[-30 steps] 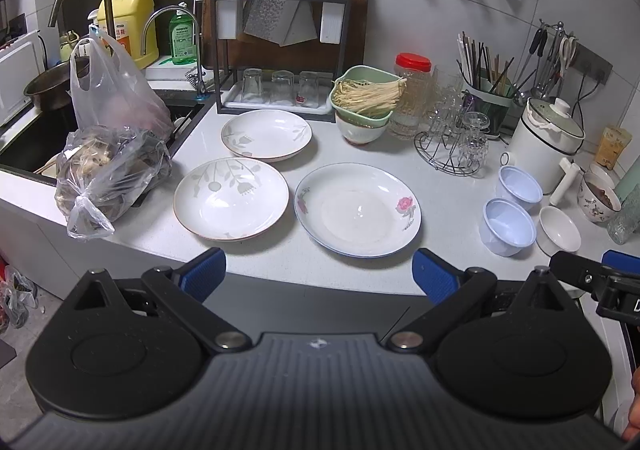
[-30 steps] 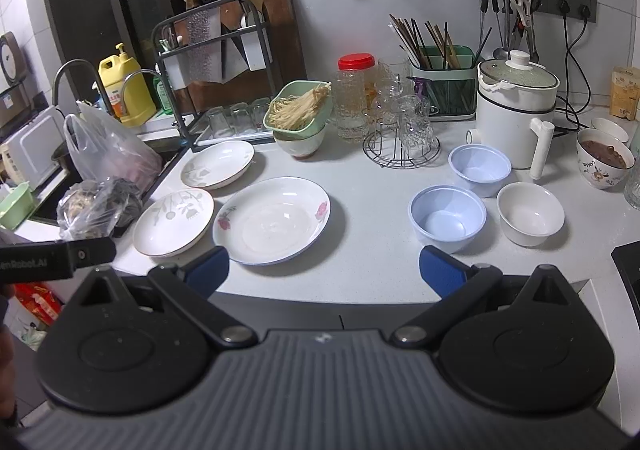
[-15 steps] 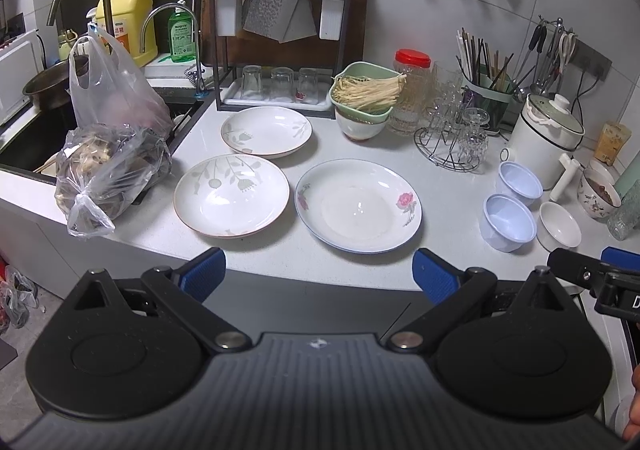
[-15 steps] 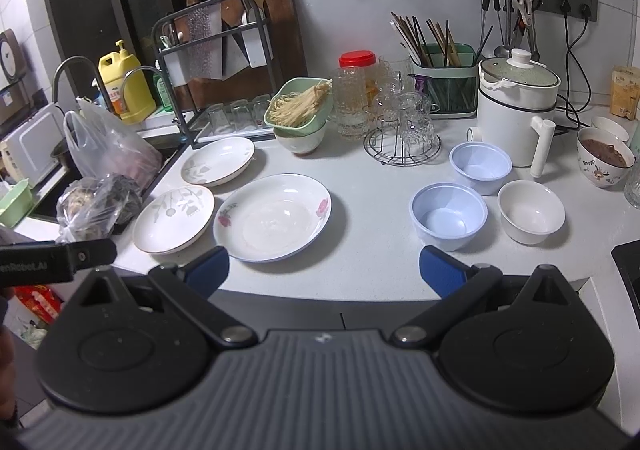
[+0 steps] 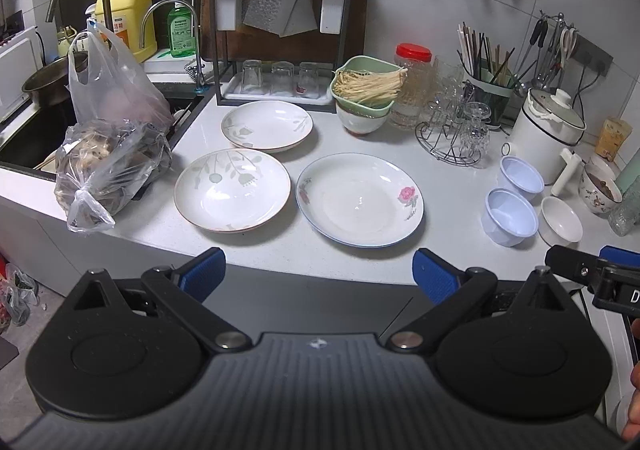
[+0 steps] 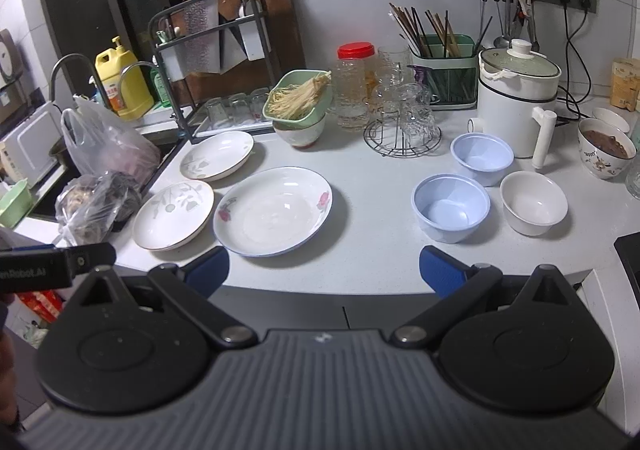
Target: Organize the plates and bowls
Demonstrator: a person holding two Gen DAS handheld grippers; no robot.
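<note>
On white countertop (image 5: 448, 186): rose-patterned round plate (image 5: 359, 199), two leaf-patterned plates (image 5: 232, 189) (image 5: 267, 125), two pale-blue plastic bowls (image 6: 451, 208) (image 6: 481, 157). Left gripper (image 5: 318, 270) and right gripper (image 6: 324, 266) spread wide, holding nothing.

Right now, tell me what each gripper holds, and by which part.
Nothing. The left gripper and right gripper both stand open at the counter's edge, short of the rose plate and the blue bowls.

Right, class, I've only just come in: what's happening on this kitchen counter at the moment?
A person holds two grippers at the counter's edge, both open and empty. The left gripper faces three separate plates: the rose plate and two leaf plates. The right gripper faces two blue bowls and a white bowl. Nothing is stacked yet.
</note>
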